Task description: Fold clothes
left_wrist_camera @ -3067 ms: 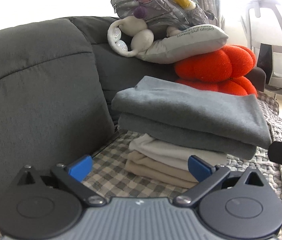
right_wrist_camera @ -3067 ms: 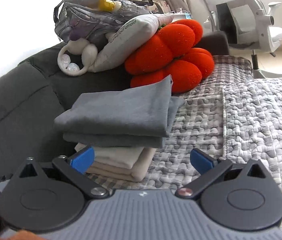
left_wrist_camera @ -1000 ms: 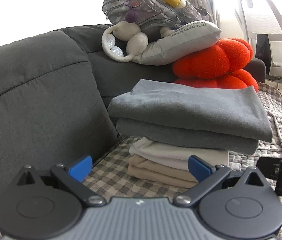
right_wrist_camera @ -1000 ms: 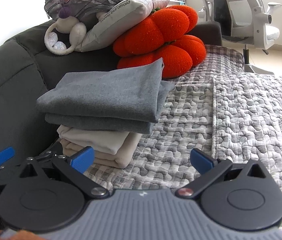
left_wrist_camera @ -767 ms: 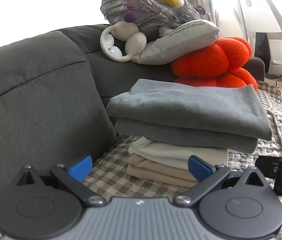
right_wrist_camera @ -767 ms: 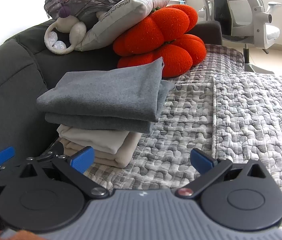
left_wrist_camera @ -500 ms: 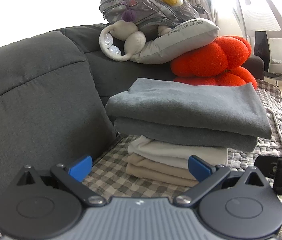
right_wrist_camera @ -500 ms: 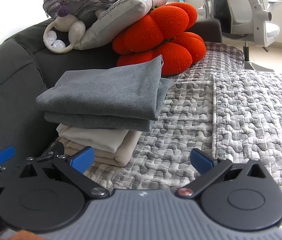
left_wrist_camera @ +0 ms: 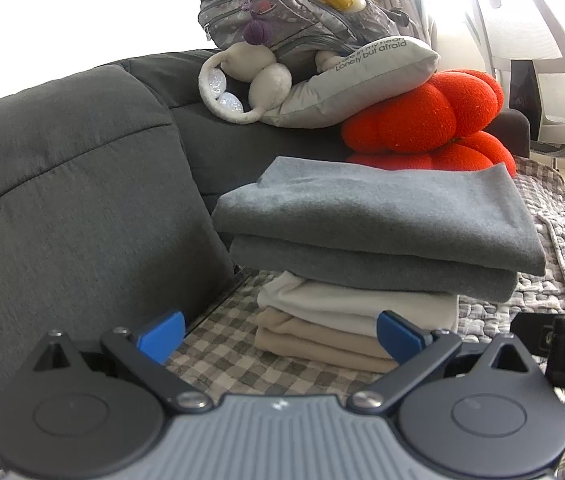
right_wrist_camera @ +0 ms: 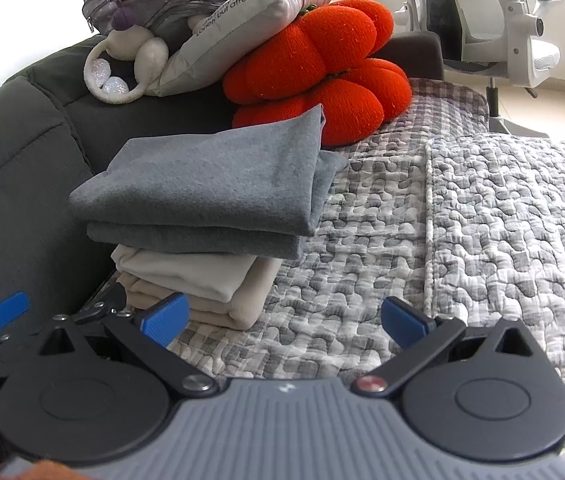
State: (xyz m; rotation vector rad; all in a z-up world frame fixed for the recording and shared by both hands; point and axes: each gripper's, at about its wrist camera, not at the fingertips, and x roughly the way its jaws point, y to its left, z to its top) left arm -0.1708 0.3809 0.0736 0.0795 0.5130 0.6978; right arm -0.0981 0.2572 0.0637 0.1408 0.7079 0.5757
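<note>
A folded grey garment (left_wrist_camera: pixel 366 224) lies on top of a stack, over a folded white piece (left_wrist_camera: pixel 354 304) and a folded beige piece (left_wrist_camera: pixel 322 340), on the quilted sofa cover. The stack also shows in the right wrist view, with the grey garment (right_wrist_camera: pixel 210 188) above the white piece (right_wrist_camera: pixel 186 270). My left gripper (left_wrist_camera: pixel 280 334) is open and empty, a little in front of the stack. My right gripper (right_wrist_camera: pixel 284 320) is open and empty, in front of the stack's right corner. The left gripper's blue fingertip (right_wrist_camera: pixel 4 314) shows at the left edge of the right wrist view.
A dark grey sofa back (left_wrist_camera: pixel 82 200) rises on the left. A red pumpkin-shaped cushion (right_wrist_camera: pixel 322 68), a grey pillow (left_wrist_camera: pixel 354 80), a white plush toy (left_wrist_camera: pixel 250 80) and a silver backpack (left_wrist_camera: pixel 282 12) pile behind the stack. A white office chair (right_wrist_camera: pixel 522 32) stands at the far right.
Both grippers have drawn back slightly and stayed open. The stack of folded clothes has not moved.
</note>
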